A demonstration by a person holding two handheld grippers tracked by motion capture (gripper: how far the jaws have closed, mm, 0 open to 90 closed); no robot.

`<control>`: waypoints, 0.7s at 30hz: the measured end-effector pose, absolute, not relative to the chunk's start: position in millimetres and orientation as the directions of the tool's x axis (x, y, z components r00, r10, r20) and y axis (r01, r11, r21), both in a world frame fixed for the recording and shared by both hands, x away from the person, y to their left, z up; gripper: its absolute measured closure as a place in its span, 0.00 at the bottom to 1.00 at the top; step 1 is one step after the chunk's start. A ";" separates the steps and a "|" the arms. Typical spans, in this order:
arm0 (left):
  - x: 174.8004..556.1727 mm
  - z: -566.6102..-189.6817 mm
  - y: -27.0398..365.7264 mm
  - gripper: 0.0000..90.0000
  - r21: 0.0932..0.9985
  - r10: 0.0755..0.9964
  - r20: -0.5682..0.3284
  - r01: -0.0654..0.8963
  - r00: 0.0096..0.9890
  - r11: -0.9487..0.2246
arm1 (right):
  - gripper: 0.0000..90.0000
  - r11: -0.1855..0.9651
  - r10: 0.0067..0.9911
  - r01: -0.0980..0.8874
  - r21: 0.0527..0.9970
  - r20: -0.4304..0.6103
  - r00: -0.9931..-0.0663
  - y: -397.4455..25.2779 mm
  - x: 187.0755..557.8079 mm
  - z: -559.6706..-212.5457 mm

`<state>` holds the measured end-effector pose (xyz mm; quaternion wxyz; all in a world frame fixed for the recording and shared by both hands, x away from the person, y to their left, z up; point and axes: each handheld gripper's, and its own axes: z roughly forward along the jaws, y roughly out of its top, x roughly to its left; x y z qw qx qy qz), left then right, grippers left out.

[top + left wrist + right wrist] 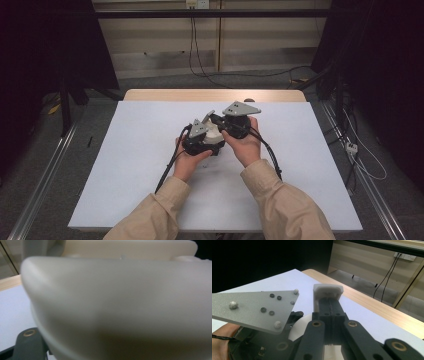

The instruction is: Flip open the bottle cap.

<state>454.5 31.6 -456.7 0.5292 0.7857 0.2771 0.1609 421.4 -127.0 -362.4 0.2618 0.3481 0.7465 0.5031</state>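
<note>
Right gripper: jaws pressed together, nothing between them. Left gripper close beside it; its state can't be judged, smooth cream plastic blocks the lens. Matte white sheet on a wood-edged table, dark curtains around.

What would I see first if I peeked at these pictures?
You'd see two hands meeting in the middle of the white table, each holding a black gripper: the left gripper and the right gripper, close together around a small white object. In the right gripper view the jaws are pressed together, tipped by a white piece, with a grey three-cornered plate beside them.
</note>
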 end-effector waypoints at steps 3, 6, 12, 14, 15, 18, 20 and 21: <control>454.3 -456.6 31.5 0.20 0.920 0.607 -0.038 0.265 0.794 -0.288 | 1.00 0.254 0.784 0.257 0.932 -0.043 -0.620 -126.2 422.8 -363.0; 454.3 -456.6 31.5 0.20 0.920 0.607 -0.038 0.265 0.794 -0.289 | 1.00 0.256 0.784 0.260 0.931 -0.043 -0.619 -125.2 424.4 -364.5; 454.4 -456.6 31.4 0.20 0.920 0.606 -0.038 0.265 0.795 -0.289 | 1.00 0.263 0.782 0.264 0.928 -0.045 -0.621 -124.7 426.9 -365.7; 454.6 -456.4 31.8 0.20 0.920 0.605 -0.030 0.259 0.796 -0.295 | 1.00 0.265 0.784 0.263 0.928 -0.048 -0.619 -124.4 427.9 -366.4; 454.3 -456.6 31.4 0.20 0.920 0.605 -0.037 0.264 0.795 -0.290 | 1.00 0.262 0.784 0.264 0.928 -0.045 -0.619 -124.0 428.1 -366.8; 454.4 -456.6 31.5 0.20 0.920 0.605 -0.038 0.264 0.795 -0.290 | 1.00 0.260 0.785 0.265 0.929 -0.043 -0.618 -123.4 429.3 -367.8; 454.4 -456.6 31.5 0.20 0.920 0.606 -0.037 0.264 0.795 -0.290 | 1.00 0.259 0.785 0.265 0.929 -0.043 -0.618 -122.8 430.4 -368.1; 454.4 -456.6 31.5 0.20 0.920 0.606 -0.037 0.264 0.794 -0.290 | 1.00 0.259 0.786 0.265 0.929 -0.043 -0.616 -122.5 431.0 -368.1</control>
